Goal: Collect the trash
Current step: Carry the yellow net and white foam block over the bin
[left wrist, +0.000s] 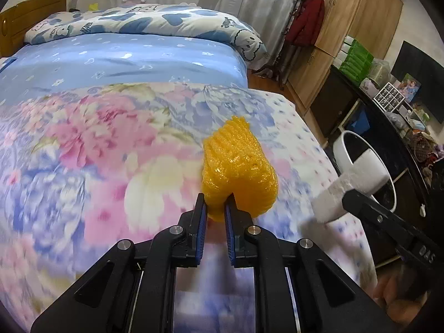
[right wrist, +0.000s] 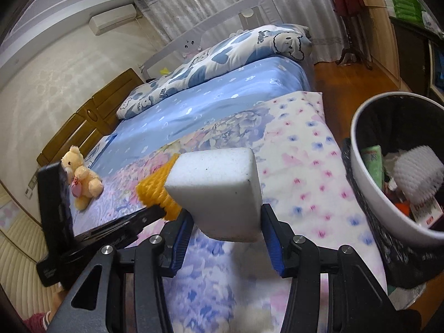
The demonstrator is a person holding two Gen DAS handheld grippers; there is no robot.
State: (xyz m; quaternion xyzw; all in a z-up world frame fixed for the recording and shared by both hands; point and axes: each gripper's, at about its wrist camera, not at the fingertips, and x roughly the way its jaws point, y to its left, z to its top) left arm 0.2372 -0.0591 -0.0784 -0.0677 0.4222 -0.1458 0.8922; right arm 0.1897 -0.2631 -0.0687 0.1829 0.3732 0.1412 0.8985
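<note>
Seemingly mid-carry in the left wrist view, the left claw point(left wrist: 215, 216) pinches the lower edge of a yellow foam net point(left wrist: 238, 172) above the bed point(left wrist: 83, 152) near its right edge, with the bin point(left wrist: 347, 152) beyond on the floor; hold the thin pinch firm. From the right wrist view, the right claw point(right wrist: 226, 227) clamps a white foam block point(right wrist: 219, 186) beside the bin's rim; release only once squarely over the opening. "Smile" point(right wrist: 262, 36) reads on the pillow.
</note>
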